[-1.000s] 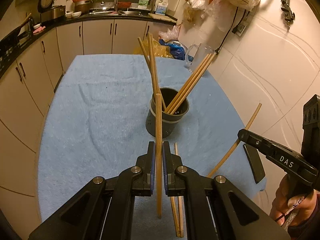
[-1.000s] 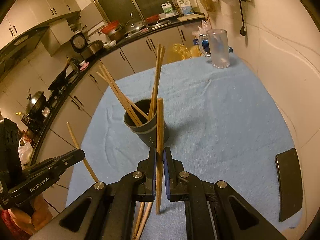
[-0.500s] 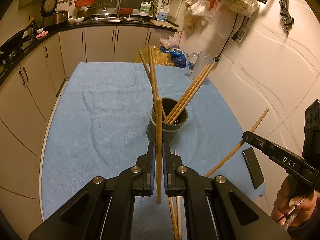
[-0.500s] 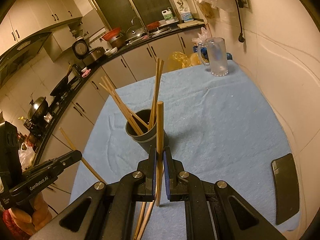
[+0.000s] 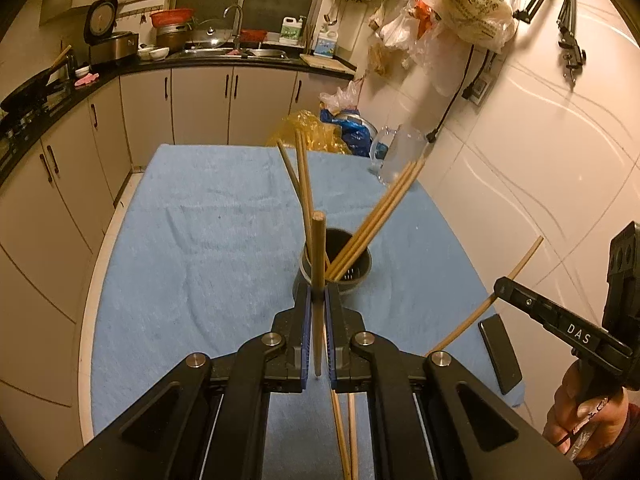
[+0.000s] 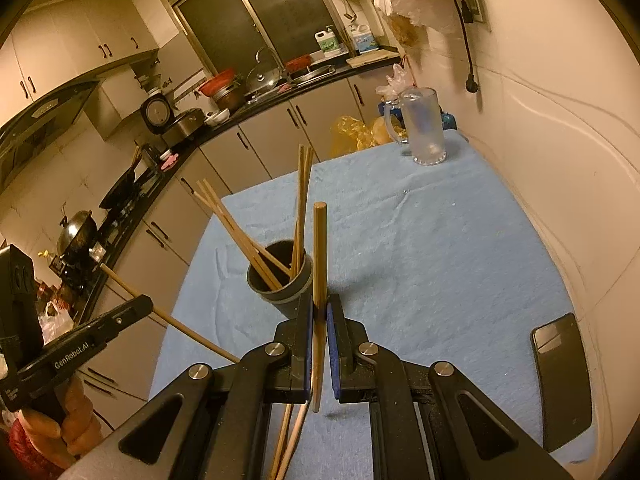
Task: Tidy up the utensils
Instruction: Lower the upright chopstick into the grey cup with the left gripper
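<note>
Kitchen table under a blue towel, wall on its right side, cabinets beyond the far and left edges.

Dark utensil holder stands mid-table holding several chopsticks; the towel left of it is bare. A glass mug sits at the far right corner, a phone at the near right edge. Left gripper clamps one upright chopstick just before the holder; right gripper clamps another chopstick. Two loose chopsticks lie near.

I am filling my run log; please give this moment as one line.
left hand-held gripper: shut on chopstick | right hand-held gripper: shut on second chopstick | holder: several chopsticks inside | two chopsticks on cloth
</note>
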`<action>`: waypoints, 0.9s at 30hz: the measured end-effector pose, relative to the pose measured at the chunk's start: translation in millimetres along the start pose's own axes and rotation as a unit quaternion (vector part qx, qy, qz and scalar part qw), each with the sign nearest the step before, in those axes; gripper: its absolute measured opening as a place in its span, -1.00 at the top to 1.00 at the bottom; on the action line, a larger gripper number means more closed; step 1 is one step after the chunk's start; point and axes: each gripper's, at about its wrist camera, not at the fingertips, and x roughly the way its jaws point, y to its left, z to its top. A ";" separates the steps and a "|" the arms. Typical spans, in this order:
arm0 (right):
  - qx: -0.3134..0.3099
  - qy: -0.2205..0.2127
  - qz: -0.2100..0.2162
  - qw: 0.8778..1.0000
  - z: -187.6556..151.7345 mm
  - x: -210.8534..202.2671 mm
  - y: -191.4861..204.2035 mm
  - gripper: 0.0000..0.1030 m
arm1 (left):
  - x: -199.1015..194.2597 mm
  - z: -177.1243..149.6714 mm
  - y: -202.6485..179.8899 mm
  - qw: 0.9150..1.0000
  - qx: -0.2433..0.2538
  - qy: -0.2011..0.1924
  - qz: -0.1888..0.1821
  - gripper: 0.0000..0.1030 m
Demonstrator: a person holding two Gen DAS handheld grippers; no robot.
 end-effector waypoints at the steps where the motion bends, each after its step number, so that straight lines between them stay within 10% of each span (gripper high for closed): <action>1: 0.001 -0.002 0.000 1.000 2.1 -1.4 0.0 0.86 | -1.8 3.2 0.6 1.000 0.000 -0.003 0.001 0.88; 27: 0.009 -0.077 0.022 0.997 81.9 -29.7 20.7 0.86 | -34.4 91.7 -8.4 0.997 0.002 -0.078 -0.014 0.88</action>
